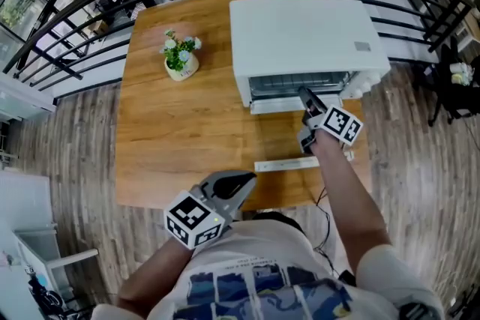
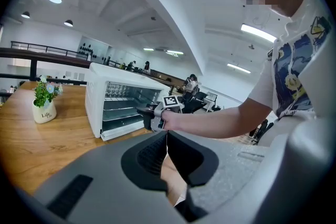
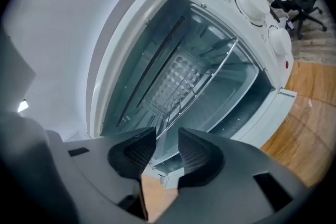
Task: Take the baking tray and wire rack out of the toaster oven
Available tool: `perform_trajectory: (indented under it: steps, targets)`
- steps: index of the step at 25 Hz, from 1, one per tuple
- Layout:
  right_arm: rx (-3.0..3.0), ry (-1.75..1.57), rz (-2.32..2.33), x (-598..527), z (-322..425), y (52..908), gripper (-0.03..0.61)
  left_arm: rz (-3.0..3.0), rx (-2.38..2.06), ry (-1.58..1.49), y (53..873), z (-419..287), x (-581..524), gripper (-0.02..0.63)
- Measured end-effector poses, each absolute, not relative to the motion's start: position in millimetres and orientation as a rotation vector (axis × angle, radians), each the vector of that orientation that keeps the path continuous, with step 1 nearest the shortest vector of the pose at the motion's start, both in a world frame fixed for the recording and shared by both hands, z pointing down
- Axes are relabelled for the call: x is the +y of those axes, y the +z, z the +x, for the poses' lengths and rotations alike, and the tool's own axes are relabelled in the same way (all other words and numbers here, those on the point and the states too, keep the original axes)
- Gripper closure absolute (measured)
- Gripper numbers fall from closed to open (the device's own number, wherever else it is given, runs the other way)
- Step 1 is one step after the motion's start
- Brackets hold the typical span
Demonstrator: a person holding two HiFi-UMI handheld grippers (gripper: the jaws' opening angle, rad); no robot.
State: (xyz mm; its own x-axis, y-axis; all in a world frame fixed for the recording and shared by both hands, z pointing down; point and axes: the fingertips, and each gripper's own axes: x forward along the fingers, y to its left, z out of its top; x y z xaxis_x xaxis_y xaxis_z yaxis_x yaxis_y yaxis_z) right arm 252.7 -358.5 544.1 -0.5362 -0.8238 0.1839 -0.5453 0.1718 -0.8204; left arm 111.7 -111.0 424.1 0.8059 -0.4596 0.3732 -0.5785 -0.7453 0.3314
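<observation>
Thin steel wire made up the wire rack (image 3: 210, 73), which sat on its rails inside the toaster oven (image 1: 300, 41), with the baking tray (image 3: 176, 78) seemingly close against it. I judged both light, stiff and slick, apt to snag on the rails, and best pinched mid-span at the front edge. The right gripper (image 3: 167, 140) was at the oven mouth, 6 o'clock of the oven, jaws slightly apart and empty. The left gripper (image 2: 167, 147) hung at 7 o'clock by the torso, jaws together on nothing.
</observation>
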Motion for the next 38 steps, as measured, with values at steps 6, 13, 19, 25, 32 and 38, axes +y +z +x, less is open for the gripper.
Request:
perform_trajectory:
  steps: [6, 13, 19, 25, 32, 38]
  targets:
    - [2.047, -1.369, -1.318, -374, 252, 547, 0.468, 2.537, -0.809, 0.372, 428, 103, -114, 0.609]
    - [2.004, -1.374, -1.309, -393, 252, 549, 0.49, 2.522, -0.844, 0.38, 430, 97, -118, 0.609]
    - [1.943, -1.401, -1.269, -399, 251, 552, 0.515, 2.505, -0.862, 0.383, 431, 93, -117, 0.609]
    - [1.888, -1.406, -1.237, -403, 252, 550, 0.58, 2.501, -0.876, 0.384, 431, 89, -117, 0.609]
    - [1.84, -1.429, -1.21, -403, 253, 552, 0.58, 2.495, -0.867, 0.382, 431, 90, -118, 0.609]
    - [1.8, -1.459, -1.187, -397, 254, 554, 0.581, 2.49, -0.856, 0.377, 432, 92, -118, 0.609]
